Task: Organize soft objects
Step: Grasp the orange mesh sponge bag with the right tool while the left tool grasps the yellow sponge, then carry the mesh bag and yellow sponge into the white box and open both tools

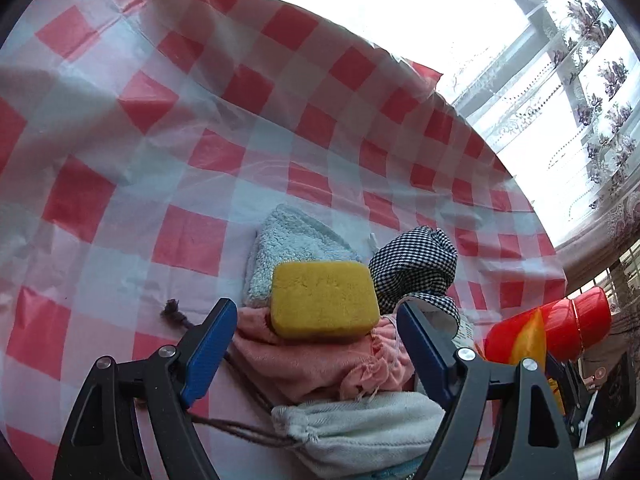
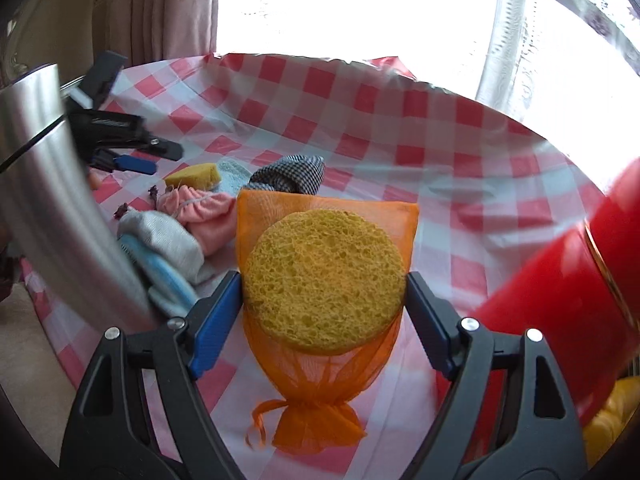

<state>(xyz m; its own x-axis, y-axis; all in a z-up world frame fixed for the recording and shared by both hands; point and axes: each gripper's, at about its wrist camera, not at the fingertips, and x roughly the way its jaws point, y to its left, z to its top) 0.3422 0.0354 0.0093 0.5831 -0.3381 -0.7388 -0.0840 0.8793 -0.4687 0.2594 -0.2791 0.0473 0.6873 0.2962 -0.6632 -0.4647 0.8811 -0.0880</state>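
Orange mesh bag (image 2: 326, 360) with round sponge (image 2: 324, 276) sits pinched between the right gripper (image 2: 324, 300) pads, likely bound for the soft pile beyond, where the left gripper (image 1: 316, 340) hangs open-jawed, empty, over the yellow sponge (image 1: 324, 300).

Both handheld tools look alike. The left gripper (image 1: 316, 344) has matte black plastic arms with triangular cut-outs, a round silver screw head at each pivot, and flat blue ribbed pads on its fingers (image 1: 208, 354). The right gripper (image 2: 324, 316) has the same black frame, silver screws and blue pads. From the right wrist view the left tool's black body shows side-on, with a white label strip, small pale lettering too blurred to read, and a thin black cable.
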